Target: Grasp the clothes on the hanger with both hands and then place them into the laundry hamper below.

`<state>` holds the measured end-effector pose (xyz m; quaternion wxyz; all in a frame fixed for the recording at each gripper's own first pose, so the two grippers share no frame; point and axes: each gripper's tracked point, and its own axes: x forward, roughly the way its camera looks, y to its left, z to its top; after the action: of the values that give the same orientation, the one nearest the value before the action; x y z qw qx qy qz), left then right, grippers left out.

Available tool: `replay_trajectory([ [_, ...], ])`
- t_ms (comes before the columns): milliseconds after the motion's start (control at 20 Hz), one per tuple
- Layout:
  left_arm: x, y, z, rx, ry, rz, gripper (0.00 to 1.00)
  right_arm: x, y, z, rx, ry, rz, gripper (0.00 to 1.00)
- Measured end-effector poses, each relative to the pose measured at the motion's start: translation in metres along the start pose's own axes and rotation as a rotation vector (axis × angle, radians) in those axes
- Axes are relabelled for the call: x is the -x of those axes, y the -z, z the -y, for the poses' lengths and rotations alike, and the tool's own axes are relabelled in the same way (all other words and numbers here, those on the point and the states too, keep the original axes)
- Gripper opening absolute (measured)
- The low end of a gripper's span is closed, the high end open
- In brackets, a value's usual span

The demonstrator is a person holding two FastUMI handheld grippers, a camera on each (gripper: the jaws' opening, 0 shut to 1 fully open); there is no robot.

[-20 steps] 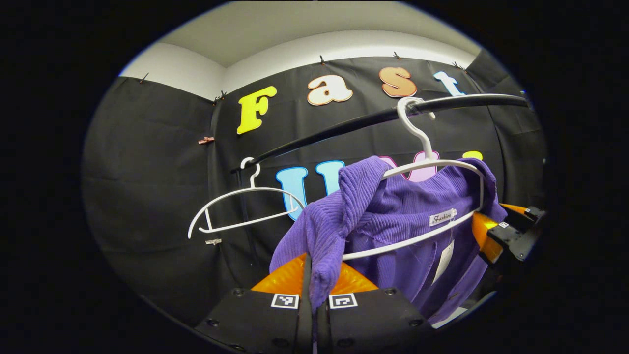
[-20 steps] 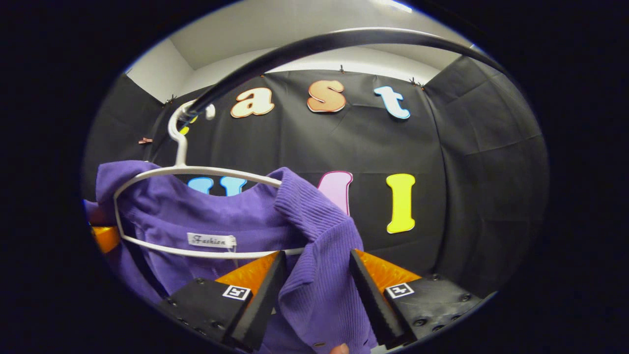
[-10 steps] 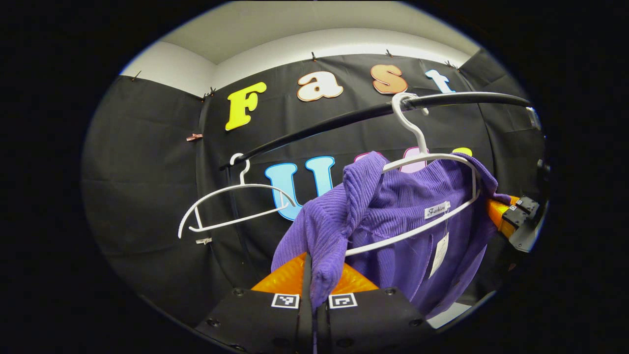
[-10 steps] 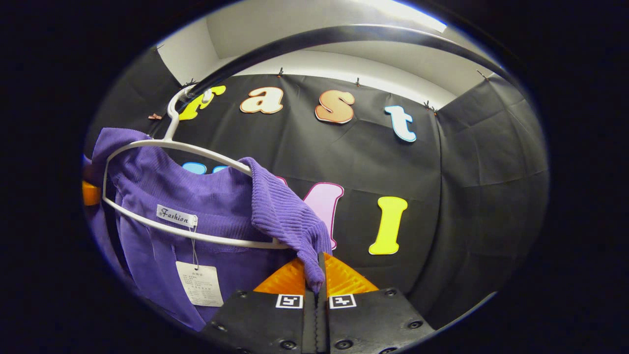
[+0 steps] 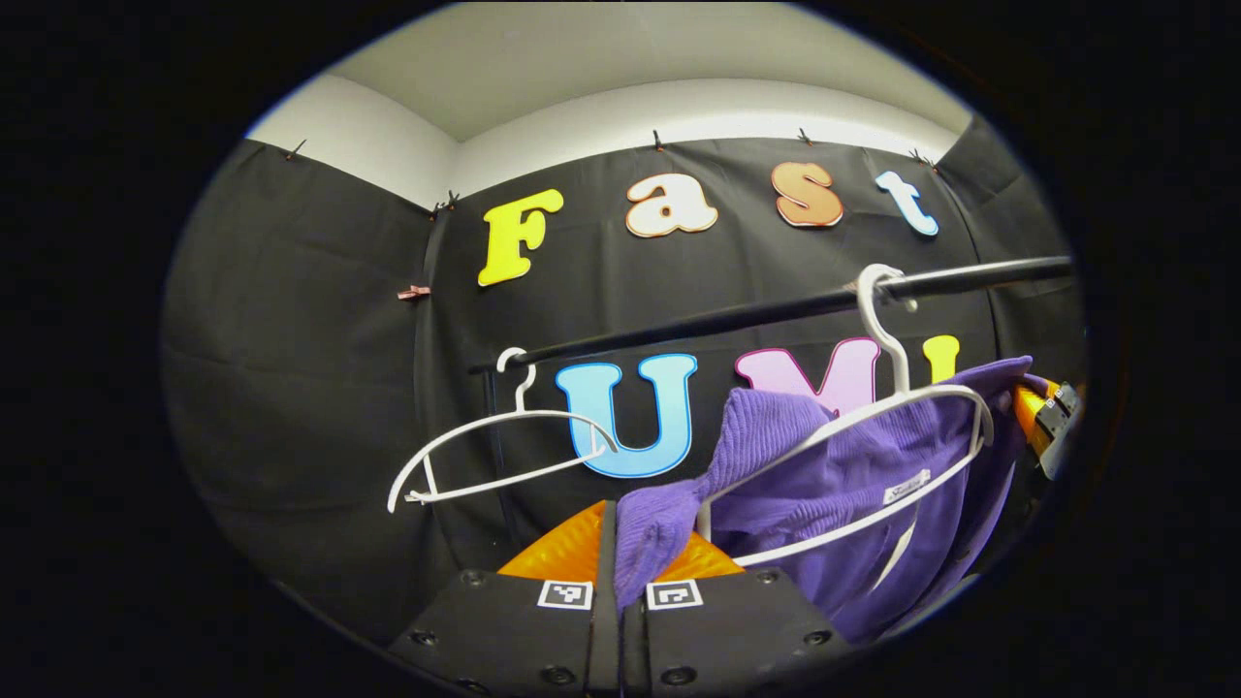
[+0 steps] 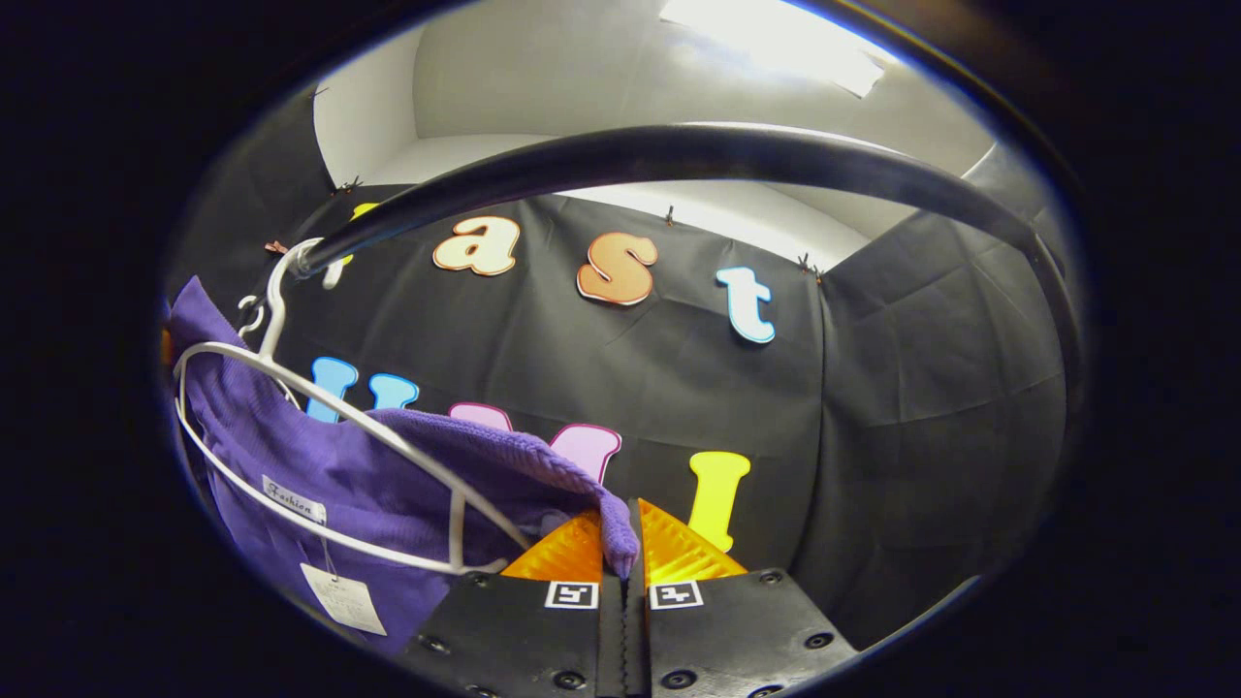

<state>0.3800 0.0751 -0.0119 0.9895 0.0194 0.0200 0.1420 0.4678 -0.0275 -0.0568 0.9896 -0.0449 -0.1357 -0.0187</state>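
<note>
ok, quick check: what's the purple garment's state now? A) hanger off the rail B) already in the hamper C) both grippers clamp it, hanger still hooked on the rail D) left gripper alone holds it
C: the left gripper and right gripper each pinch purple garment fabric, and the white hanger hooks the black rail.

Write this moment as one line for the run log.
left gripper: shut on purple sweater | right gripper: shut on purple sweater | sweater draped on white hanger | hanger hooked on rail
</note>
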Motion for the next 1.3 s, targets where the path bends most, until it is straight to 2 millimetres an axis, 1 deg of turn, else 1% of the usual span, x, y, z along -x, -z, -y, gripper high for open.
replay_trajectory([
  [100, -0.011, 0.008, -0.003, 0.005, 0.004, -0.032, 0.06, -0.010, 0.020, -0.005, -0.004, 0.008, -0.040, 0.05],
  [200, -0.016, 0.022, -0.005, 0.009, 0.013, -0.071, 0.06, -0.016, 0.051, -0.010, -0.009, 0.002, -0.104, 0.05],
  [300, -0.016, 0.030, -0.003, 0.030, 0.026, -0.088, 0.06, -0.016, 0.082, -0.011, -0.012, -0.007, -0.168, 0.05],
  [400, -0.014, 0.049, -0.007, 0.028, 0.023, -0.127, 0.06, -0.003, 0.113, -0.019, -0.030, -0.028, -0.233, 0.05],
  [450, -0.011, 0.054, -0.011, 0.028, 0.016, -0.137, 0.06, 0.005, 0.118, -0.026, -0.034, -0.041, -0.243, 0.05],
  [550, -0.007, 0.064, -0.022, 0.009, -0.008, -0.140, 0.06, 0.017, 0.121, -0.034, -0.034, -0.071, -0.248, 0.05],
  [650, -0.005, 0.087, -0.032, 0.015, -0.018, -0.188, 0.06, 0.037, 0.131, -0.052, -0.066, -0.118, -0.292, 0.05],
  [700, 0.000, 0.100, -0.037, 0.021, -0.025, -0.215, 0.06, 0.049, 0.135, -0.060, -0.066, -0.138, -0.311, 0.05],
  [800, 0.010, 0.115, -0.045, 0.009, -0.035, -0.239, 0.06, 0.069, 0.132, -0.074, -0.048, -0.186, -0.316, 0.05],
  [850, 0.016, 0.121, -0.044, 0.008, -0.024, -0.247, 0.06, 0.081, 0.129, -0.084, -0.048, -0.219, -0.319, 0.05],
  [1000, 0.039, 0.134, -0.028, 0.019, 0.057, -0.266, 0.06, 0.115, 0.114, -0.113, -0.068, -0.327, -0.333, 0.05],
  [1150, 0.054, 0.135, -0.002, 0.025, 0.151, -0.278, 0.06, 0.141, 0.097, -0.137, -0.115, -0.406, -0.359, 0.05],
  [1300, 0.068, 0.125, 0.035, 0.056, 0.257, -0.278, 0.06, 0.155, 0.078, -0.154, -0.166, -0.459, -0.383, 0.05],
])
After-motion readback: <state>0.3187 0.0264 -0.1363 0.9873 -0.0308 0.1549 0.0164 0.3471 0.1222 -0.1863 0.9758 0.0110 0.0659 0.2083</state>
